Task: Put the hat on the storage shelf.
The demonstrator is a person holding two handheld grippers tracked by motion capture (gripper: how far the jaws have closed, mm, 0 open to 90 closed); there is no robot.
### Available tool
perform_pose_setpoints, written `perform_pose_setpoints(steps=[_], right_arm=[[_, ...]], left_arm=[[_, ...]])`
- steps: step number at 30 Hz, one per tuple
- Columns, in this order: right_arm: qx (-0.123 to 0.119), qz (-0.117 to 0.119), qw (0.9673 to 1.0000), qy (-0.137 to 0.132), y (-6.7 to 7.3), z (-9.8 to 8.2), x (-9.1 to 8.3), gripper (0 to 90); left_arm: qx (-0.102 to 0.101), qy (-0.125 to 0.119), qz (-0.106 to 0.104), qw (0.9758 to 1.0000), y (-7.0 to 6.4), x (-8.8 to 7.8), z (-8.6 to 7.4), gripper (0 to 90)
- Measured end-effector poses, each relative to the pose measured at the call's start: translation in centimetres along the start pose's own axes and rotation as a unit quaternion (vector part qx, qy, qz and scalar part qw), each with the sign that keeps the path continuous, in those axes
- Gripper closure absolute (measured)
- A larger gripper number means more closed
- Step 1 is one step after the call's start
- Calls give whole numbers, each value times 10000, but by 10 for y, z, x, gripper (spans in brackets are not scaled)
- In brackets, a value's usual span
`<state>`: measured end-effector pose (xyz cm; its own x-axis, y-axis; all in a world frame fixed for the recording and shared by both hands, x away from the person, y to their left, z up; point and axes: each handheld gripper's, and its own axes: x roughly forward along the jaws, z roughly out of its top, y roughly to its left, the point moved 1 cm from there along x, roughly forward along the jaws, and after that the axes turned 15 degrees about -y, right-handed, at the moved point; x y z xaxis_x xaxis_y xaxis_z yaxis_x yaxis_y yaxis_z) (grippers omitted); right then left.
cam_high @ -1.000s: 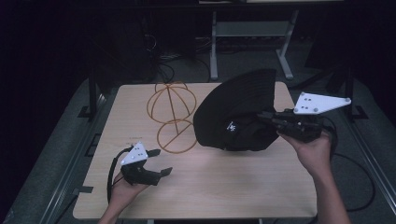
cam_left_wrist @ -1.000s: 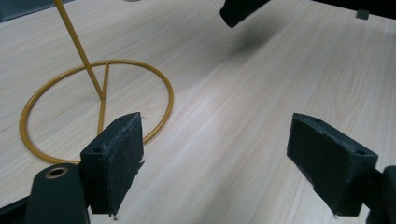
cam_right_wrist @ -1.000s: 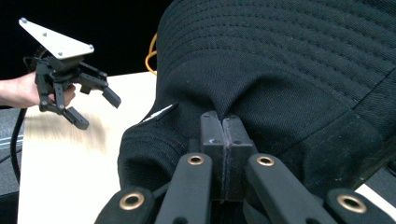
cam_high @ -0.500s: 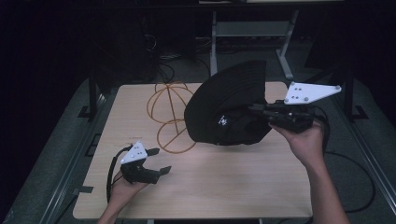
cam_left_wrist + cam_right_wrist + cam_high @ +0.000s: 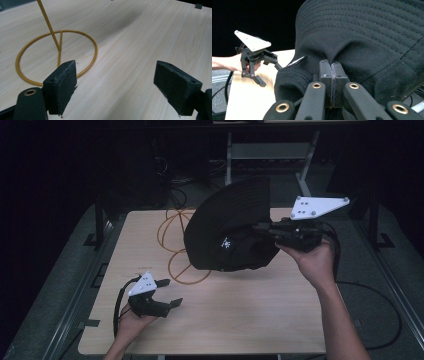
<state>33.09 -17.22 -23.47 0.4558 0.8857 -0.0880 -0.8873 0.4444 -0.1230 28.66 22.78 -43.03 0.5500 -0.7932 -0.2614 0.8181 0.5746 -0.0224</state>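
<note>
we see the right gripper (image 5: 260,231) clamped on the black hat (image 5: 227,232), lifted above the table (image 5: 250,320) beside the wire stand (image 5: 175,245); the left gripper (image 5: 170,300) is spread wide, holding nothing.

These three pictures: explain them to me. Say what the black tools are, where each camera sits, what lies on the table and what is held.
No robot here: a person holds a hand tool with a two-jaw claw in each hand. The high view looks down on the wooden table from above the person's side. The other two cameras ride on the tools and look along their jaws. The right claw is shut on a black hat, pinching its fabric and holding it up above the table. The left claw is open and empty, low over the table. On the table stands a gold wire stand with a ring base, probably meant for the hat.
</note>
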Motion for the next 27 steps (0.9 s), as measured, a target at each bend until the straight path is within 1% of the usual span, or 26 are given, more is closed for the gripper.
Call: perform_pose_setpoints(steps=[2,3,9,12,18,19,24,27], right_arm=[[2,25,10000,-7,0,1,3,896],[14,74,10000,-16,-1,4,10,896],[50,212,9998,-40,-3,10,30,896],[61,288,9996,-58,-3,14,38,896],[49,354,9994,-4,-4,19,52,896],[37,357,9994,-8,-5,20,55,896],[92,396,9992,-1,-7,24,64,896],[117,427,9990,-15,-8,27,69,896]], left_arm=[[14,-4,-2,10000,-1,0,0,181],[15,-14,-3,10000,-1,0,0,181],[8,-1,-34,10000,-2,1,-1,181],[6,-35,-33,10000,-2,1,-1,181],[105,58,-112,9999,-4,2,-2,181],[160,113,-137,9997,-4,2,-2,181],[157,137,-187,9996,-5,3,-3,181],[160,120,-180,9996,-5,3,-3,181]])
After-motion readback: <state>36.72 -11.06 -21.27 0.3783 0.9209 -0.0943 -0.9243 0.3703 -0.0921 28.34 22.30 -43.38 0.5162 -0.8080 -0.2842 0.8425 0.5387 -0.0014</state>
